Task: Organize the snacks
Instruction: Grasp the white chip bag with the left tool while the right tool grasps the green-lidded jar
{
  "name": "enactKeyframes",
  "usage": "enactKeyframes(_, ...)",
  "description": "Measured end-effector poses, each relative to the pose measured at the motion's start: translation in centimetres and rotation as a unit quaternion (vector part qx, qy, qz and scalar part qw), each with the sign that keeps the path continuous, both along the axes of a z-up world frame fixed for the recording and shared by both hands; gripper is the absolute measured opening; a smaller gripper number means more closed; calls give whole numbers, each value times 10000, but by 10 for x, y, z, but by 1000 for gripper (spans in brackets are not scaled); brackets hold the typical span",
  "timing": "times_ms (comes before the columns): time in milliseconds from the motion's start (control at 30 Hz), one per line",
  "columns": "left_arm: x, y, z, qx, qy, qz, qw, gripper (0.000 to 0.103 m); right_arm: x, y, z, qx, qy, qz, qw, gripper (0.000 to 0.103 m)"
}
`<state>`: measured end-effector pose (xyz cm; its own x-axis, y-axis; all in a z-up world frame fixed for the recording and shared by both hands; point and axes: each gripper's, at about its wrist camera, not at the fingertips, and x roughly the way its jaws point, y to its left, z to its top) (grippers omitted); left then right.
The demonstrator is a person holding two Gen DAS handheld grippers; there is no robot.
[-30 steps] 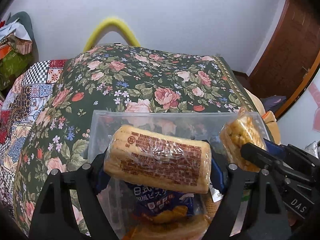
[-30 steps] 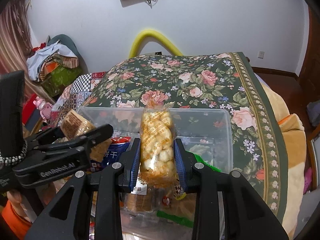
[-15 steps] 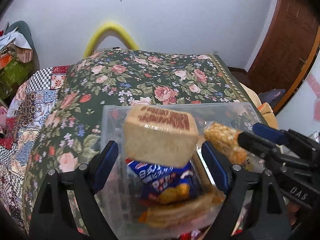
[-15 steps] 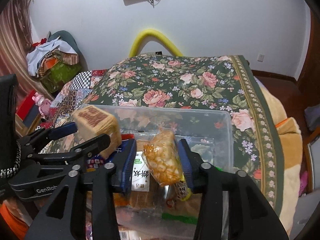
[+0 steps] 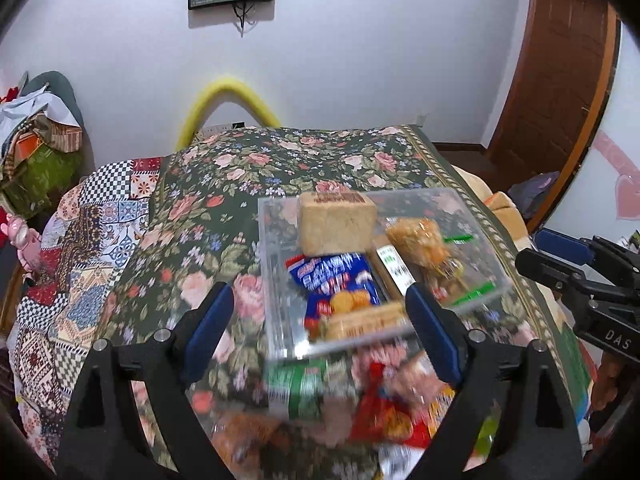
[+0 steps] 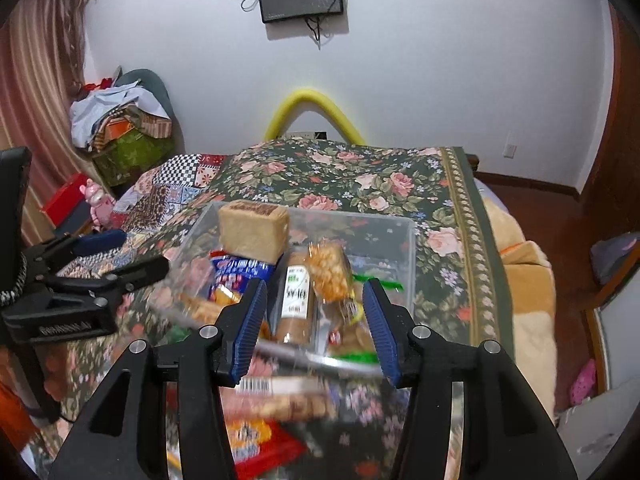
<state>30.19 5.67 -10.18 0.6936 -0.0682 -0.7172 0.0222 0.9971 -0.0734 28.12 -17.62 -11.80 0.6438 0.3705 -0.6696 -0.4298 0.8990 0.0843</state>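
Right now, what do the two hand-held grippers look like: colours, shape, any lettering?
Both are matte black with angular forked frames, silver screw heads and ribbed blue pads on the fingers. The left hand-held gripper shows pale lettering on its side in the right wrist view, too blurred to read; the right hand-held gripper reads "DAS" in the left wrist view.

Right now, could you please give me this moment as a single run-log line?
left gripper: open, empty | right gripper: open, empty | bread pack and puffed snack bag: in clear bin | loose snacks: outside bin
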Motion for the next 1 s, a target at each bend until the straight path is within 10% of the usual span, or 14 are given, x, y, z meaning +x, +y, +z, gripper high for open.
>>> enactKeyframes(1000, -122, -27, -101, -450, 1142, -69, 9924, 92, -115, -21, -98, -121, 996, 44, 9949, 54)
